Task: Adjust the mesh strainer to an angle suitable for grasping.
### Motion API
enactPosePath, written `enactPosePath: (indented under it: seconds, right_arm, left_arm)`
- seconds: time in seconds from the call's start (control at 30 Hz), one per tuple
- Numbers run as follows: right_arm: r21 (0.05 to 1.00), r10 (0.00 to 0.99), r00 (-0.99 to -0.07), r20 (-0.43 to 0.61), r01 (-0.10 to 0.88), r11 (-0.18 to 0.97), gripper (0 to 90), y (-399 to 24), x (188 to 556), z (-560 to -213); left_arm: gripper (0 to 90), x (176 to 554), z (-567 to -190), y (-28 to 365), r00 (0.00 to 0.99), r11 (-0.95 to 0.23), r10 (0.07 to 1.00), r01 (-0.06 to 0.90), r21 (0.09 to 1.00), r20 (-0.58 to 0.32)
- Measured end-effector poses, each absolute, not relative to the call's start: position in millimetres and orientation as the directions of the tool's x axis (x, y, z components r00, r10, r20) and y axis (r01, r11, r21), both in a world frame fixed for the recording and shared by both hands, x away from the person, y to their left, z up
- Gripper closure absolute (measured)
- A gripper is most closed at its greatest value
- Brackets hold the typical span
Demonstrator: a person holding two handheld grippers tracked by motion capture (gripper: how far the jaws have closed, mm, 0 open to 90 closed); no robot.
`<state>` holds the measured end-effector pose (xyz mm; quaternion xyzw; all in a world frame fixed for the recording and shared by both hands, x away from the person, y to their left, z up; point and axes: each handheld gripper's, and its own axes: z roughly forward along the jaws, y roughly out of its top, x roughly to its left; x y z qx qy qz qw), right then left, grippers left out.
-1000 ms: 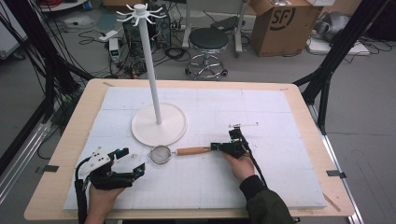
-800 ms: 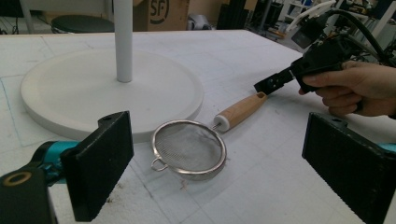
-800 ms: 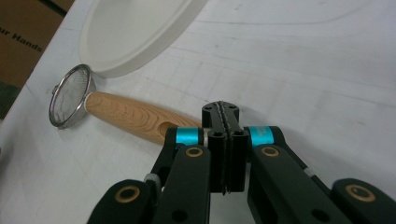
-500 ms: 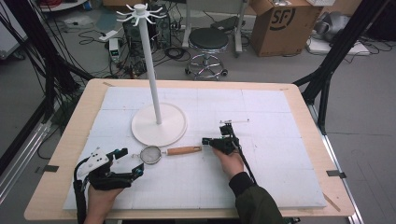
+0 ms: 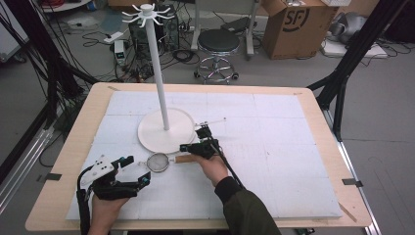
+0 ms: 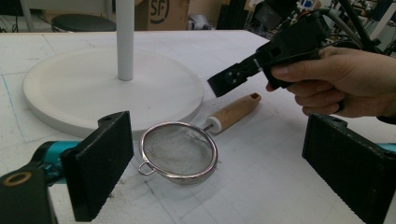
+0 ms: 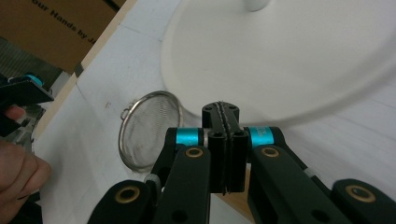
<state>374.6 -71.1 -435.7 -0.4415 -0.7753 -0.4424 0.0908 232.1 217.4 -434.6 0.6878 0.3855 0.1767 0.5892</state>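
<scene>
A small metal mesh strainer (image 5: 158,162) with a wooden handle (image 5: 184,158) lies on the white mat just in front of the white stand's round base (image 5: 166,131). My right gripper (image 5: 185,147) is shut with nothing between its pads and hovers just above the handle's end. In the left gripper view that right gripper (image 6: 219,86) hangs over the handle (image 6: 233,112), apart from it. My left gripper (image 5: 138,170) is open, its jaws pointing at the strainer (image 6: 179,150) from close by. The right gripper view looks past its pressed-together jaws at the strainer (image 7: 147,130) and the base (image 7: 280,56).
The stand's tall white pole (image 5: 157,68) rises from the base and ends in a ring of hooks (image 5: 146,11). A thin white stick (image 5: 215,120) lies right of the base. Beyond the table stand a stool (image 5: 218,44) and a cardboard box (image 5: 293,24).
My right hand has slid left along the table, and the strainer shifted a little left early on. The right gripper now hangs over the handle. The left hand has stayed put.
</scene>
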Motion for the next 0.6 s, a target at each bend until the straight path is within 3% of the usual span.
enactPosePath:
  seconds: [0.33,0.6]
  right_arm:
    - [0.586,0.595,-0.632,0.497,0.75,0.308,90.0,-26.6,372.5,-440.5]
    - [0.578,0.625,-0.635,0.454,0.744,0.336,90.0,-24.1,371.1,-439.2]
  left_arm:
    - [9.4,228.9,-434.4,221.1,0.637,-0.003,0.742,0.318,0.948,-0.211]
    - [9.4,227.1,-434.2,222.4,0.635,-0.001,0.743,0.317,0.948,-0.212]
